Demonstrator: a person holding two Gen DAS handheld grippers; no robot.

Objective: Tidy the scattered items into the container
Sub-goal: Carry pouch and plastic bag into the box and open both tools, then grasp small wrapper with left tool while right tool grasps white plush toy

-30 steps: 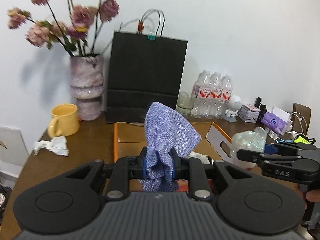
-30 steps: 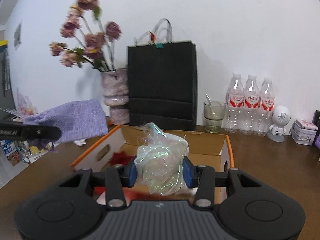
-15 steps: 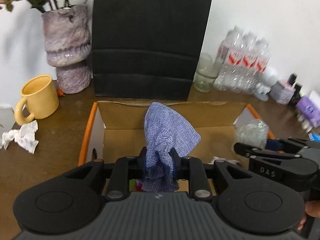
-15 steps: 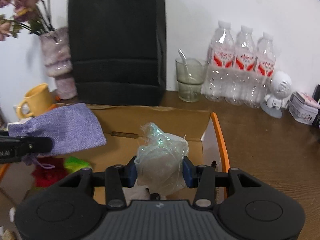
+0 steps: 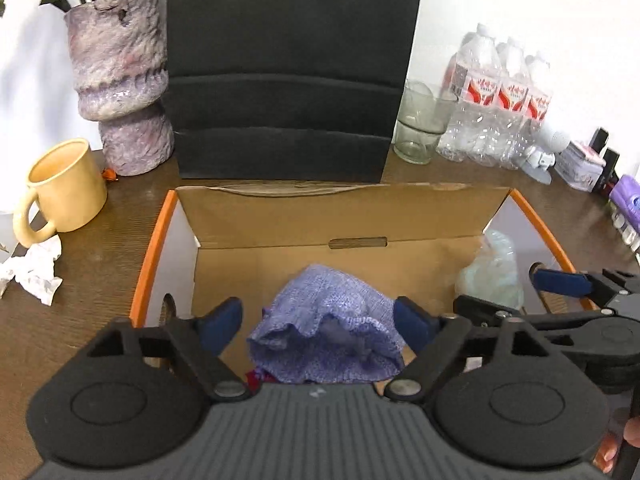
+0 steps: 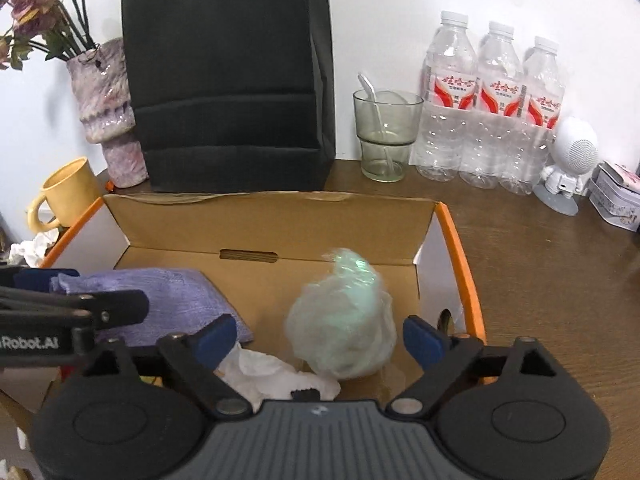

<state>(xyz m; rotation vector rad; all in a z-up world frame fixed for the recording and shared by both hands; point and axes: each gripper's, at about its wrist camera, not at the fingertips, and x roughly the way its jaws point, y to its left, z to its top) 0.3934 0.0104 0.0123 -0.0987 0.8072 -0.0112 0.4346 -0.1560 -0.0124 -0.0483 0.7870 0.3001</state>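
Left wrist view, purple pouch in cardboard box

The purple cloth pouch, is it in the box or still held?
In the box: the pouch sits loose between the left tool's open pads, inside the cardboard box.

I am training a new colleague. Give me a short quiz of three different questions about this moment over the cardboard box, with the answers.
1. True or false: the left gripper is clamped on the purple knitted pouch.
2. Which item lies between the open fingers of the right gripper? A) yellow mug B) iridescent plastic bundle C) glass with spoon
3. Name one scattered item on the table, outside the cardboard box.

Key
1. False: its jaws have just been opening and the pouch sits loose between them.
2. B, the iridescent plastic bundle, released over the box.
3. The crumpled white paper beside the yellow mug.
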